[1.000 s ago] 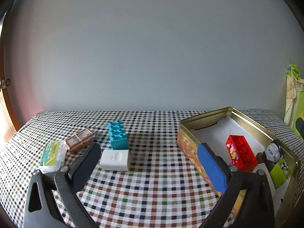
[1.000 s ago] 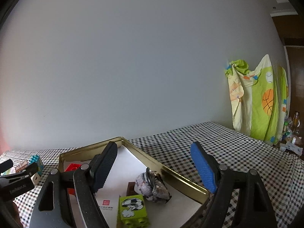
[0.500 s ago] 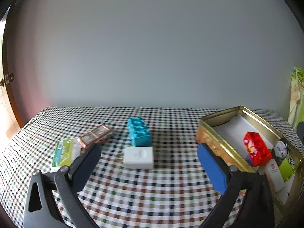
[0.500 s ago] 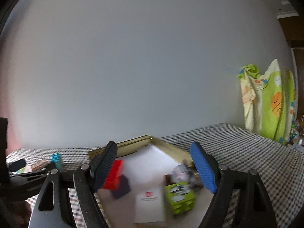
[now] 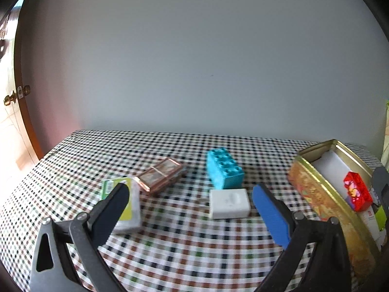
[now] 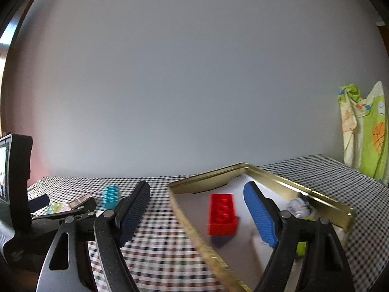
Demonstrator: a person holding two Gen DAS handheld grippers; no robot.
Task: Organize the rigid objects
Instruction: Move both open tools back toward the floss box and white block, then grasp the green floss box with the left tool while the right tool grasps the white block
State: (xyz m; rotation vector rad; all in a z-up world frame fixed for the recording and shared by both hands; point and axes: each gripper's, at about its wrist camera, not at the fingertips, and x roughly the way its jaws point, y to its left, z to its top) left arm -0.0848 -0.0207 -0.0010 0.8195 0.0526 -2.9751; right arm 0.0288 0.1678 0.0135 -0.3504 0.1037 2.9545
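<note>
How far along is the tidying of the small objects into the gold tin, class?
Done: the red brick and a few other small items lie inside the gold tin.
In hand: nothing; the left tongs and right tongs are open and empty.
Left: the teal brick, white block, copper case and green-labelled packet sit on the checked cloth.

Both views ride on handheld grippers, low over a checked tablecloth [image 5: 170,243], facing a plain wall. The left wrist view looks down on loose items, with the gold tin [image 5: 313,194] at three o'clock. The right wrist view sits flatter, close over that tin [image 6: 194,221], with the teal brick [image 6: 110,196] at nine o'clock. Both views show the tin, its red brick [image 5: 357,194] and the teal brick.
</note>
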